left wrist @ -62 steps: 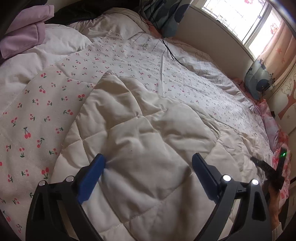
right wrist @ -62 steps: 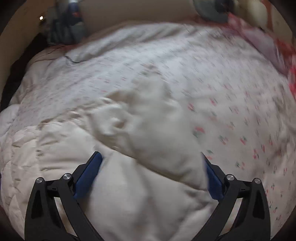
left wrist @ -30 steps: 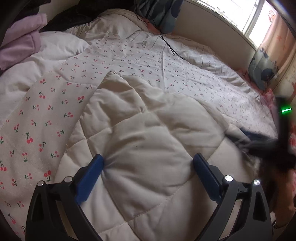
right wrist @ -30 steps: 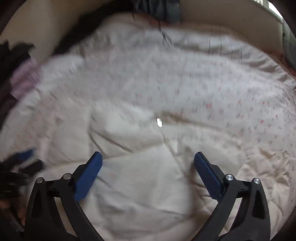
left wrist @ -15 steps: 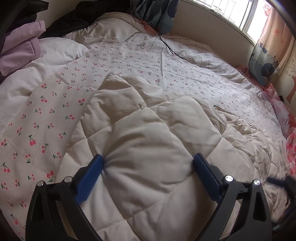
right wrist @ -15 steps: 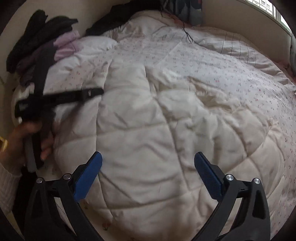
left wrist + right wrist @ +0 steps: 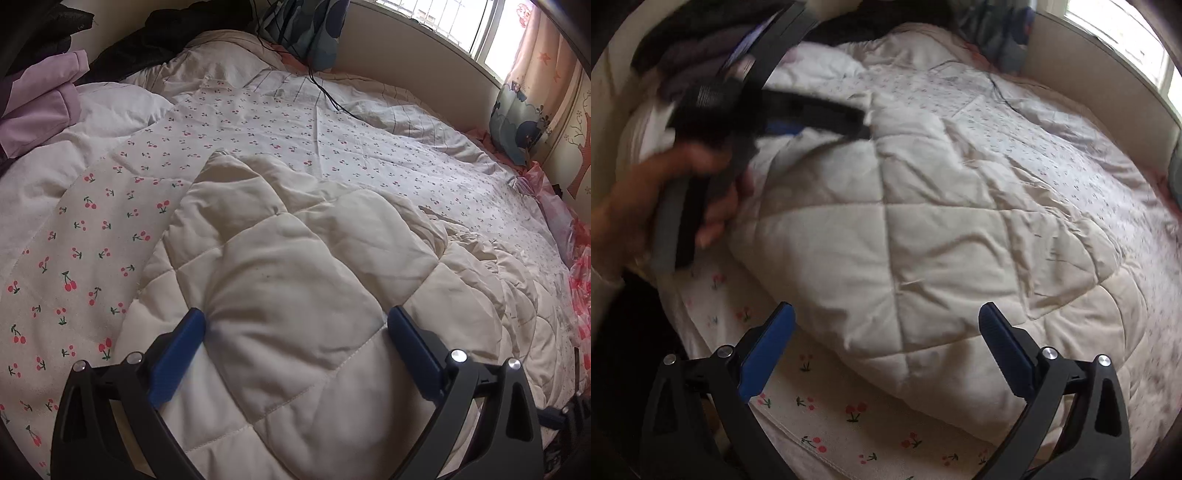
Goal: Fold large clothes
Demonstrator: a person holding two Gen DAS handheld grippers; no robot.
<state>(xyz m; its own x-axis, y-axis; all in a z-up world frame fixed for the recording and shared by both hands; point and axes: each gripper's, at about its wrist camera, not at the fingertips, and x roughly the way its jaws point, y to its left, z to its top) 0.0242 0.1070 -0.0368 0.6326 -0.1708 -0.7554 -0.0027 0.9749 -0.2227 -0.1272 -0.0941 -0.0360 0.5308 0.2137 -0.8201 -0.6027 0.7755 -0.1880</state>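
A large cream quilted padded garment [image 7: 295, 266] lies spread and partly folded on a bed with a cherry-print sheet [image 7: 81, 240]. My left gripper [image 7: 295, 328] is open, its blue fingertips pressed on either side of a puffy panel near the garment's near edge. My right gripper [image 7: 886, 325] is open and empty, hovering just over the garment's [image 7: 923, 240] near edge above the cherry sheet [image 7: 831, 406]. In the right wrist view the left gripper [image 7: 820, 118] shows blurred at the upper left, held by a hand [image 7: 665, 192].
A lilac garment [image 7: 44, 99] and dark clothes [image 7: 155, 40] are piled at the bed's far left. A blue patterned cushion [image 7: 314, 26] and a black cable [image 7: 332, 99] lie near the headboard. A window [image 7: 461, 26] and curtain [image 7: 535, 66] stand at the right, with pink bedding [image 7: 576, 280] beside.
My right gripper has swung from the bed's right side round to the near left edge. The left gripper has stayed planted on the quilted garment with only a slight shift.
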